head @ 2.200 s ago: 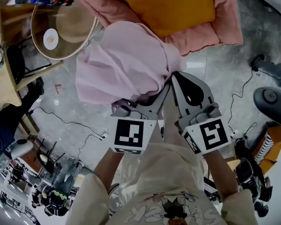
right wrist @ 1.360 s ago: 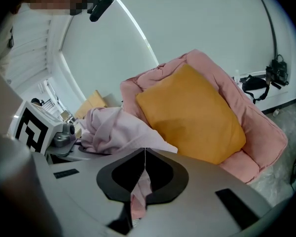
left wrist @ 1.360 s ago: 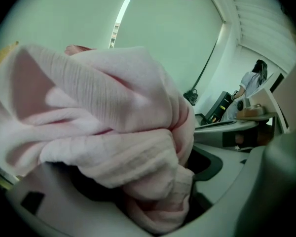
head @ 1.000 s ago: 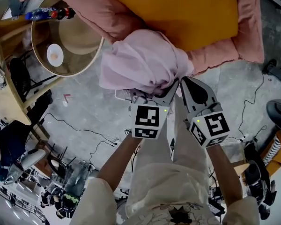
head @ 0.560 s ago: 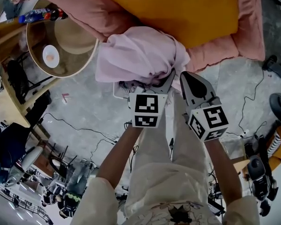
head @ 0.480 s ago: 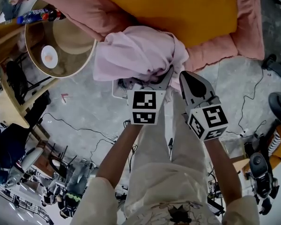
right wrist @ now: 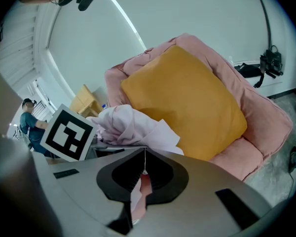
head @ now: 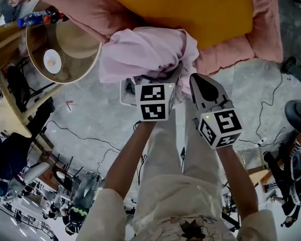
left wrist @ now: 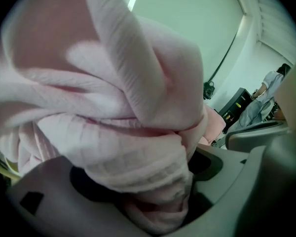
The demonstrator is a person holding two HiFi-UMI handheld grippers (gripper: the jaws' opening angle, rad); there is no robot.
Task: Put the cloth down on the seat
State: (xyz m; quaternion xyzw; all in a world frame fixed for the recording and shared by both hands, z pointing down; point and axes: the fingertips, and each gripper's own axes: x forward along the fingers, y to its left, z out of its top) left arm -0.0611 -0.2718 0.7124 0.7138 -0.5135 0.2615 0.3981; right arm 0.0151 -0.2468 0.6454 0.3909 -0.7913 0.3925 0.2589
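Cloth (head: 143, 51) is held bunched in the clamped left gripper (head: 173, 77), over the front edge of the seat (head: 228, 56) ahead. Right gripper (head: 194, 82) is closed, a thin cloth edge apparently pinched. Fabric is judged light and limp; it is best held at the gathered folds.

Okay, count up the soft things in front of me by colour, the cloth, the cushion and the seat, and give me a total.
Pink: 2, the crumpled light pink cloth and the padded dusty pink seat.
Orange: 1, the square mustard-orange cushion.
Total: 3.
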